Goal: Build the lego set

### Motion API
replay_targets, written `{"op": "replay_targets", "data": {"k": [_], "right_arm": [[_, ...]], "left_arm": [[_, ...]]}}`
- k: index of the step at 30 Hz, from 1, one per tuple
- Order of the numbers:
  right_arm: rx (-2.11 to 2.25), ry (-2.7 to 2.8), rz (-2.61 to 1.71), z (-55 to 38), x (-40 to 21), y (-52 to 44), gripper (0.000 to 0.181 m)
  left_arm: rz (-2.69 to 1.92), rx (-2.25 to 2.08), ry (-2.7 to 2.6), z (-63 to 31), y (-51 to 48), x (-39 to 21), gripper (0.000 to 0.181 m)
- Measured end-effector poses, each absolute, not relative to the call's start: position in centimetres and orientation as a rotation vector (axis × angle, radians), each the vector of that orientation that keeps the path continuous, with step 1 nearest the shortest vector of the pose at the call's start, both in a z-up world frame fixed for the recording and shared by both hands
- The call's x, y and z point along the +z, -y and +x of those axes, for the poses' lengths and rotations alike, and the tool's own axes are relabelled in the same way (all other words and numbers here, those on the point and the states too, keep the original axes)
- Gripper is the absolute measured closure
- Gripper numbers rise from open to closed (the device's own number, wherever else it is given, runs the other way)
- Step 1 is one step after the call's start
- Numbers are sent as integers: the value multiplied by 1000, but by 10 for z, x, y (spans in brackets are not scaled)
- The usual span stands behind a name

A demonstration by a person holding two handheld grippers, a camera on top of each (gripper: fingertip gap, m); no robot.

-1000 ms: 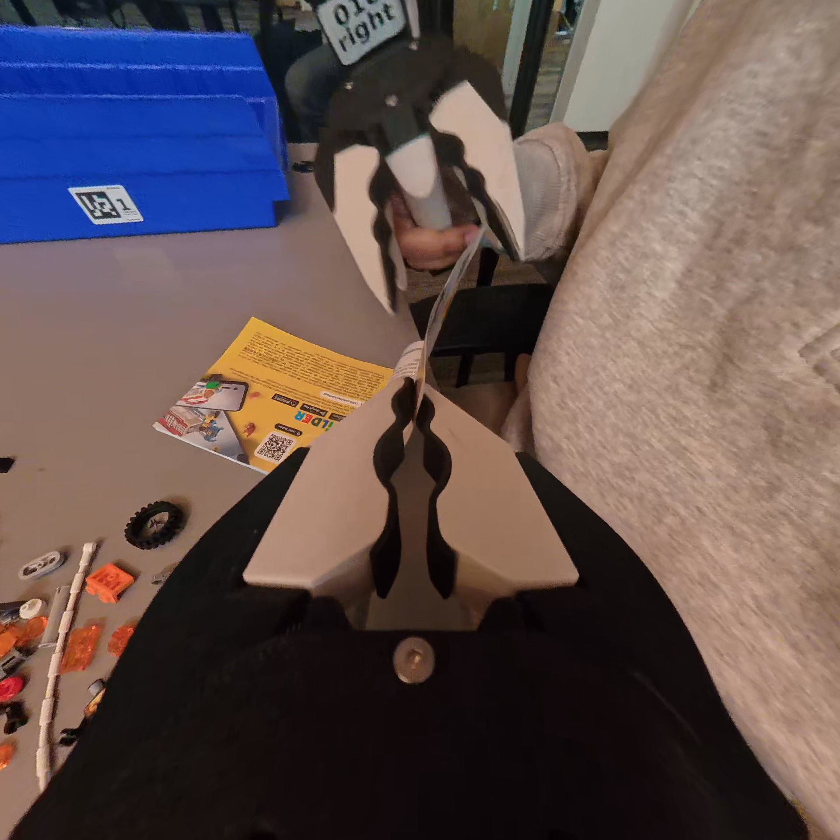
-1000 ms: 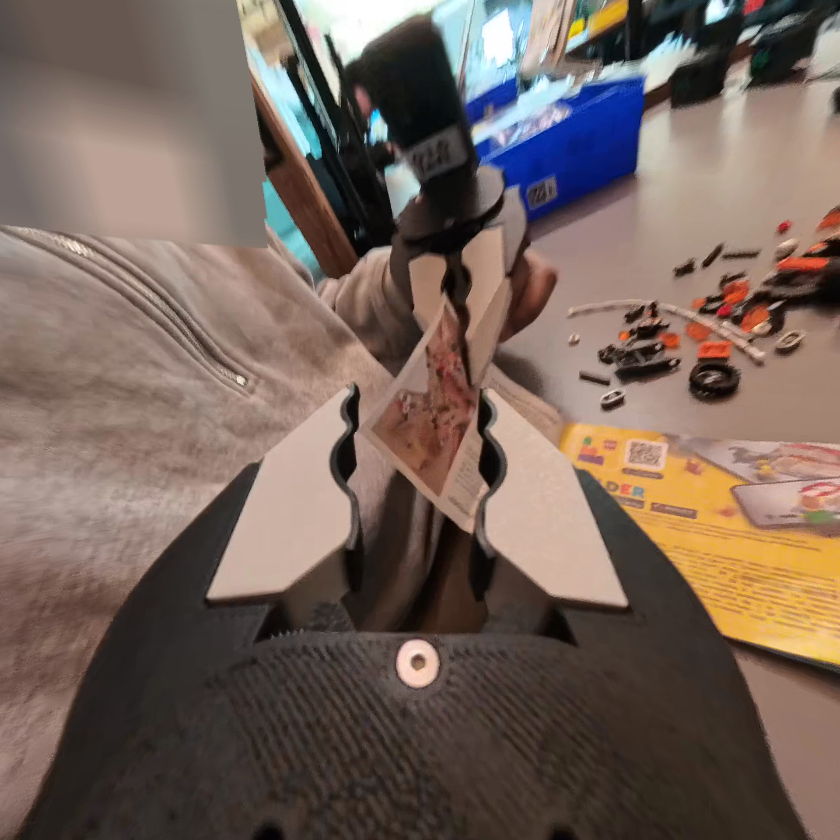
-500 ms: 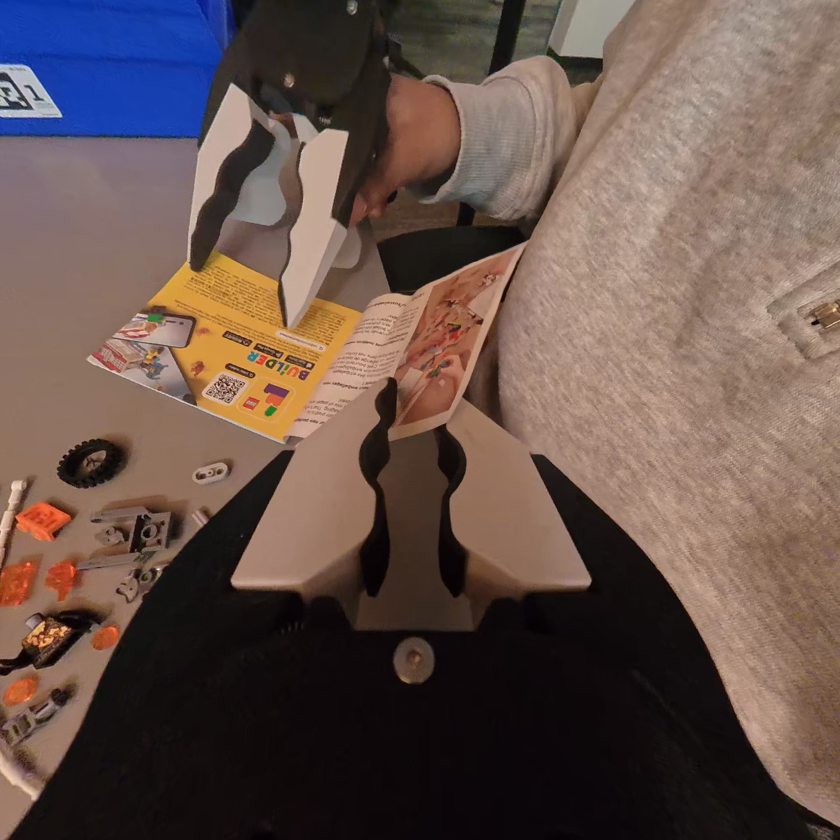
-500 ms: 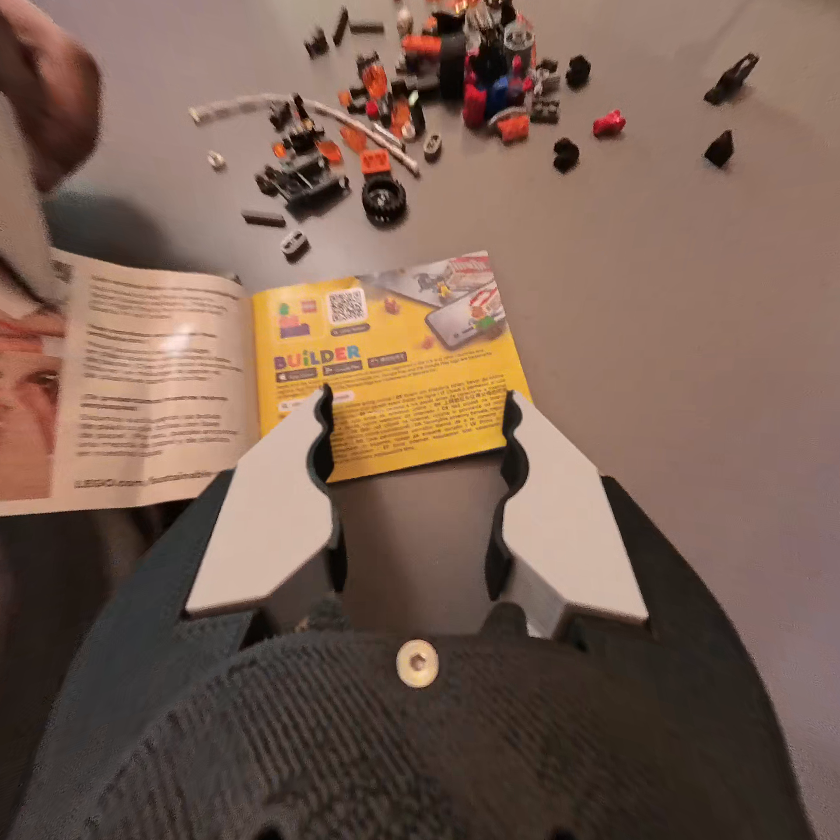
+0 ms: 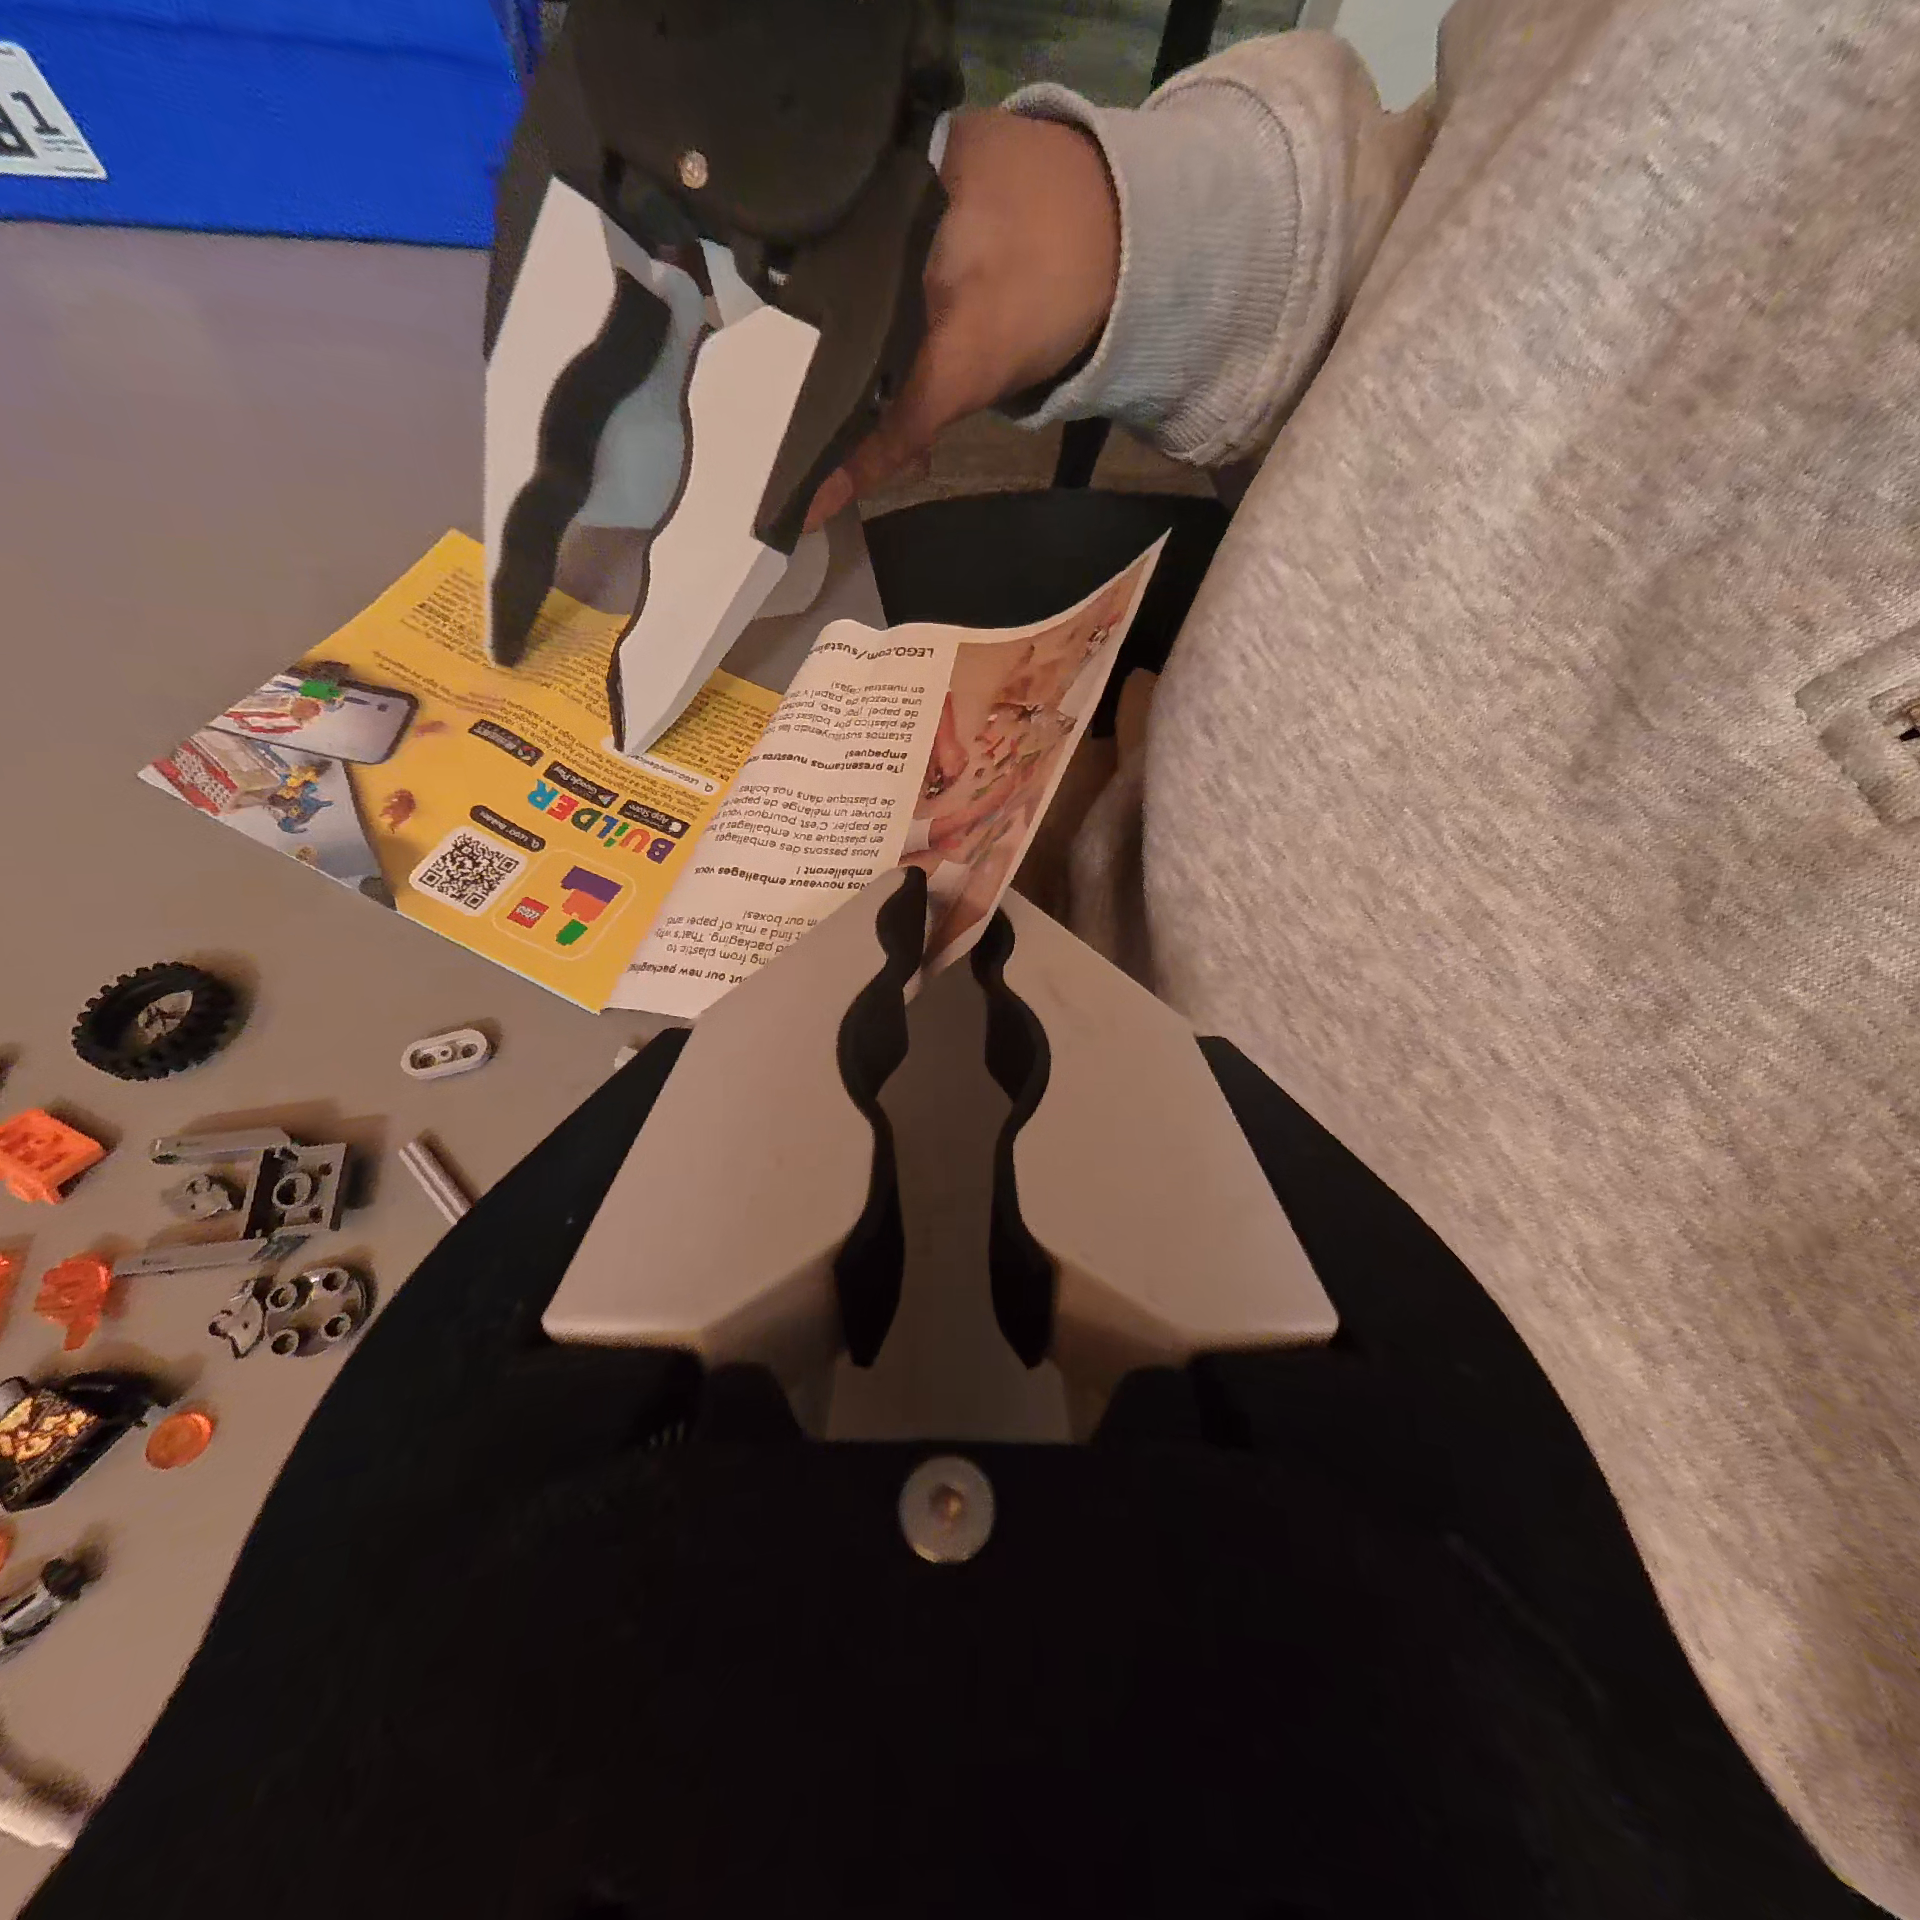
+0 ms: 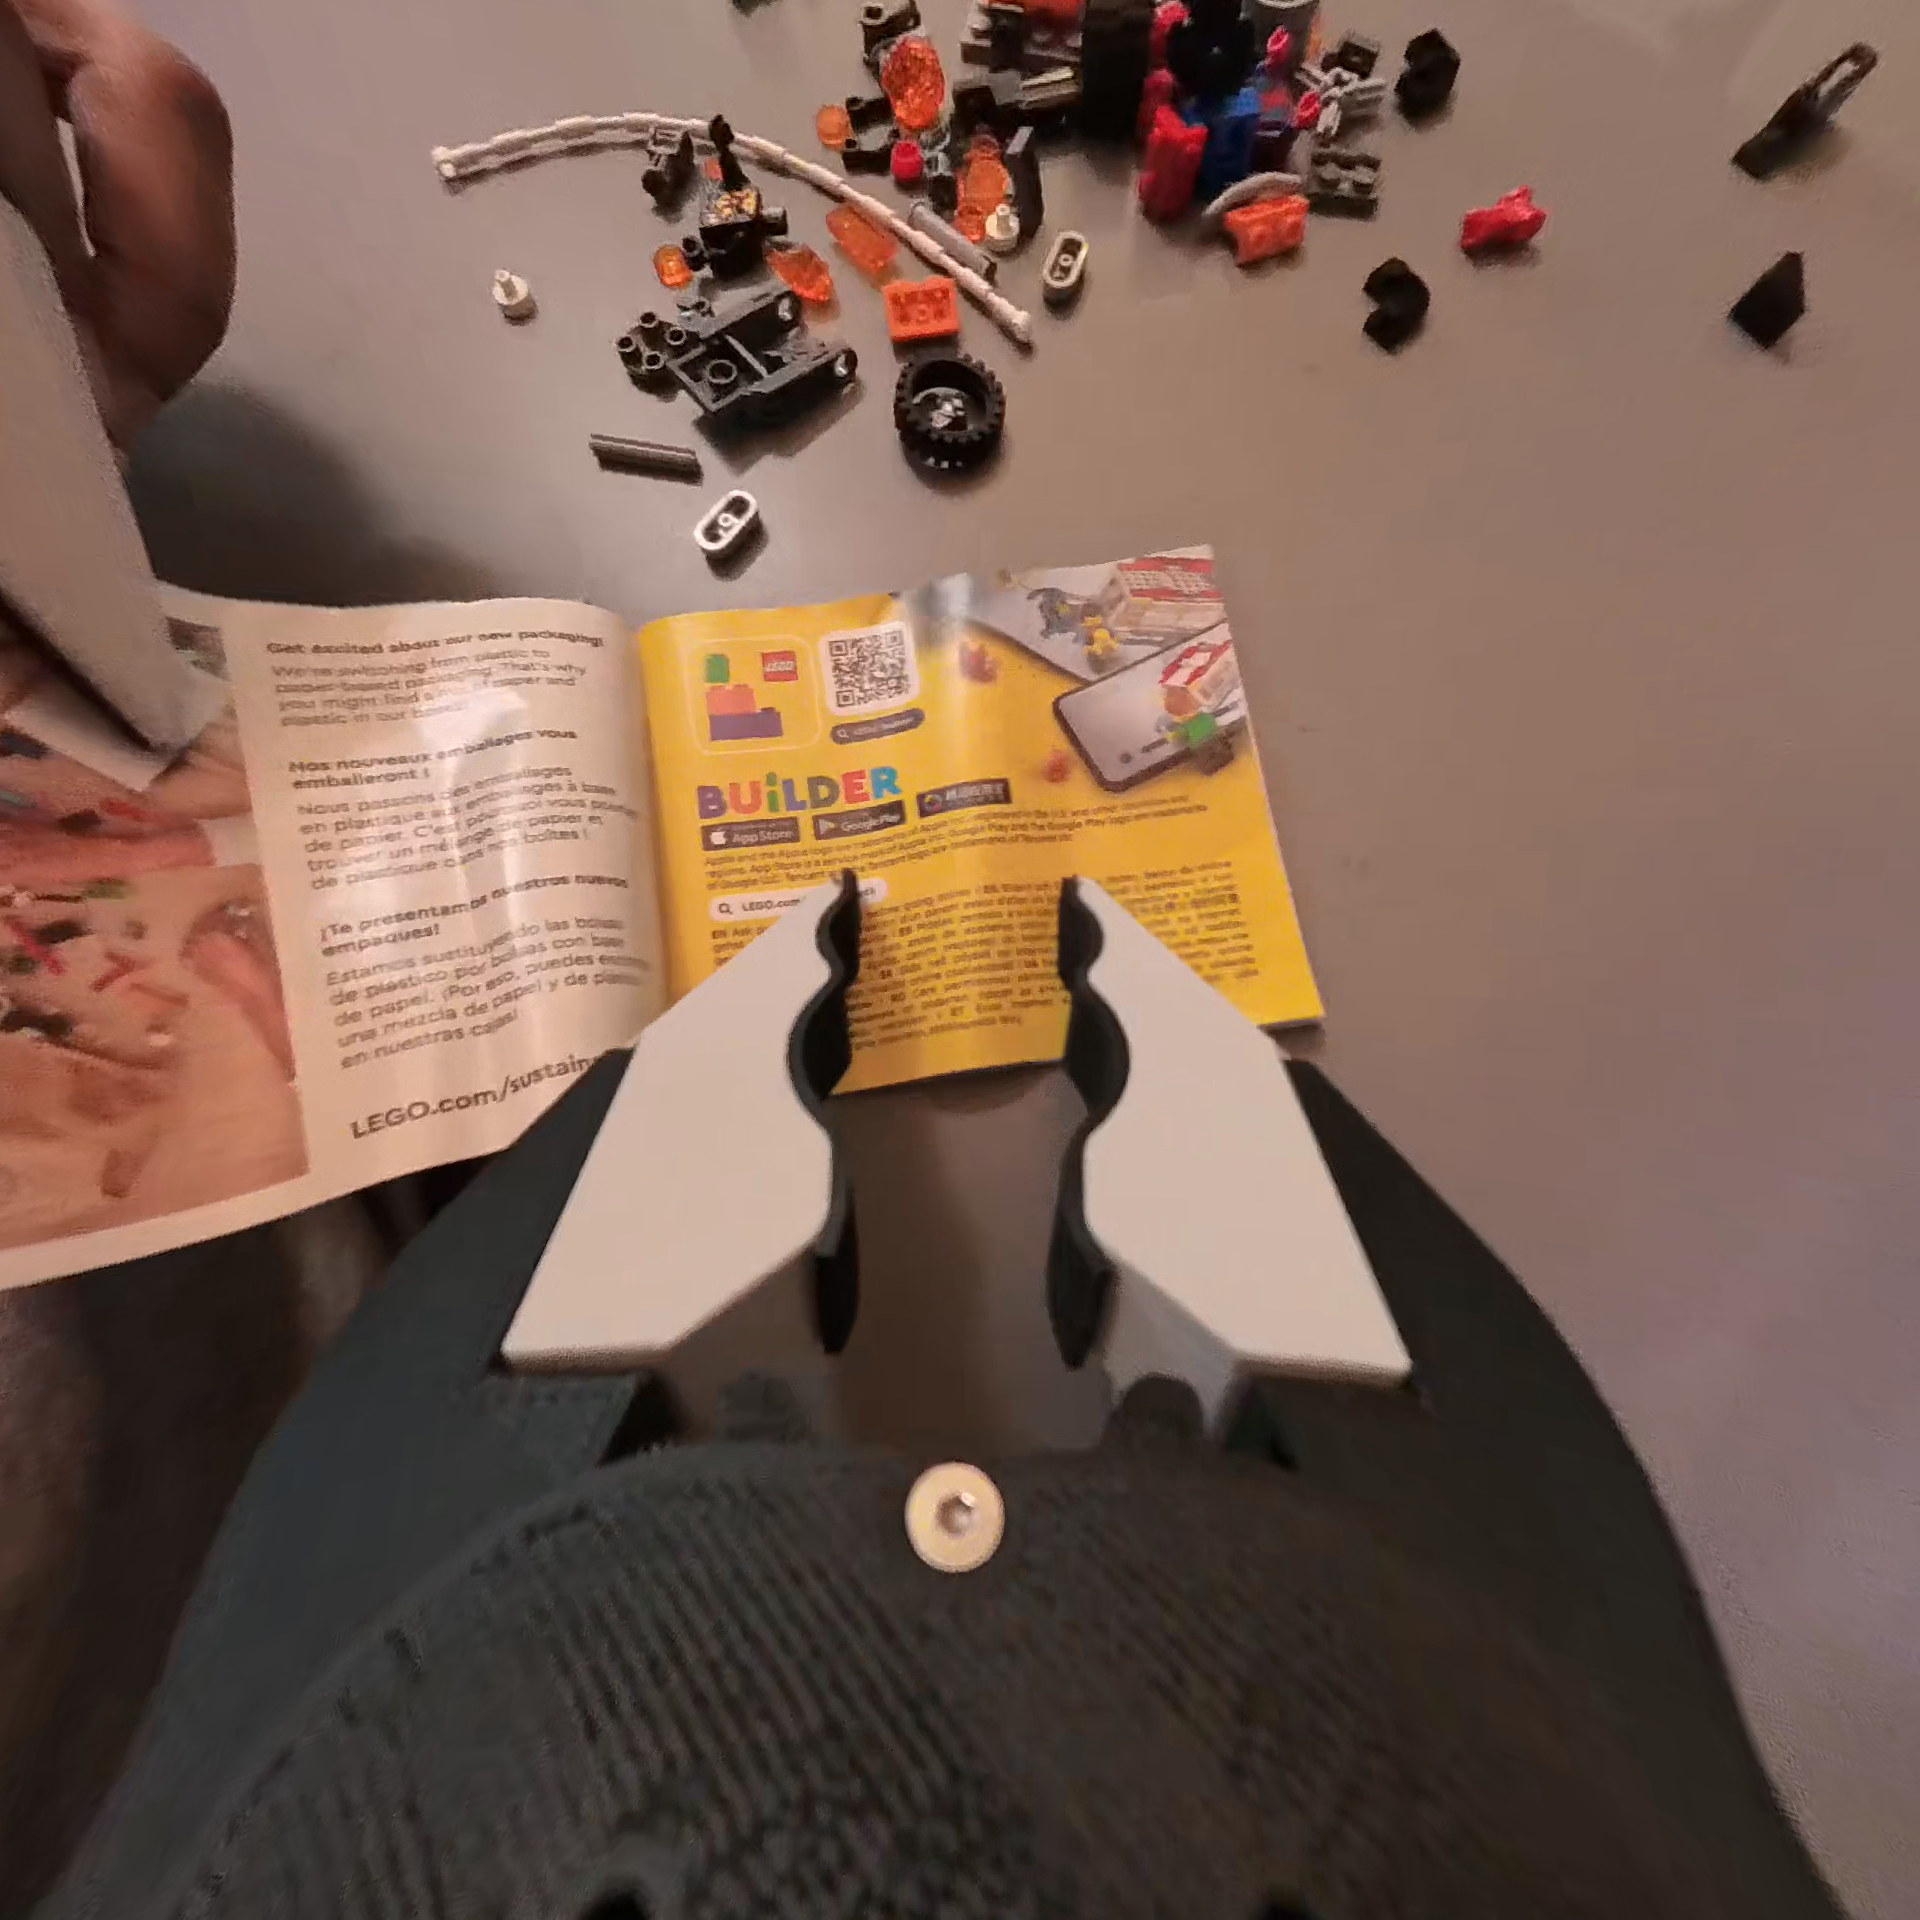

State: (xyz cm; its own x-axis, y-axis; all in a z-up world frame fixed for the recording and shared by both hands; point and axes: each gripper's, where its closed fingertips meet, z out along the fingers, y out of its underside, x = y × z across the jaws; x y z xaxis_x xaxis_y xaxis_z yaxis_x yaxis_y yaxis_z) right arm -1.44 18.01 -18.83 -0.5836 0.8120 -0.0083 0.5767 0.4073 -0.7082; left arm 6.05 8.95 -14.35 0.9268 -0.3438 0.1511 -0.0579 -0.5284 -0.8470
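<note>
My left tool [image 5: 940, 914] covers the booklet's [image 5: 831, 790] near corner; I cannot tell if its tips pinch the page. In the right wrist view, the booklet's left page runs off the frame. The brick pile [image 6: 1143, 114] is cut by the top edge. The blue bin [image 5: 260, 104] is cropped at the top. Small grey parts [image 5: 270, 1195] are too fine to identify.

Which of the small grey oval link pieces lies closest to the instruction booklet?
The grey oval link just above the booklet, below the black tyre; the other link lies farther up among the pieces.
</note>
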Motion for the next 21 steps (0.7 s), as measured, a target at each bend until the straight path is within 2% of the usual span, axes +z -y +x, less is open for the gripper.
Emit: {"op": "replay_targets", "data": {"k": [2,7,11,14,21], "right_arm": [[995,2319,-1203,-14,-188,-179,144],[1049,2331,-1184,-8,-188,-171,178],[1066,2325,-1179,-7,-187,-169,181],[1040,2315,-1127,-7,-186,-169,181],[961,2228,-804,-5,-166,-158,181]], "left_arm": [[-2107,-357,-281,59,-89,-142,175],[-2100,-330,-264,56,-88,-138,173],[-2083,-312,-245,52,-86,-131,168],[-2025,-309,-189,43,-85,-119,158],[-1789,-316,107,-7,-94,-83,141]]}}
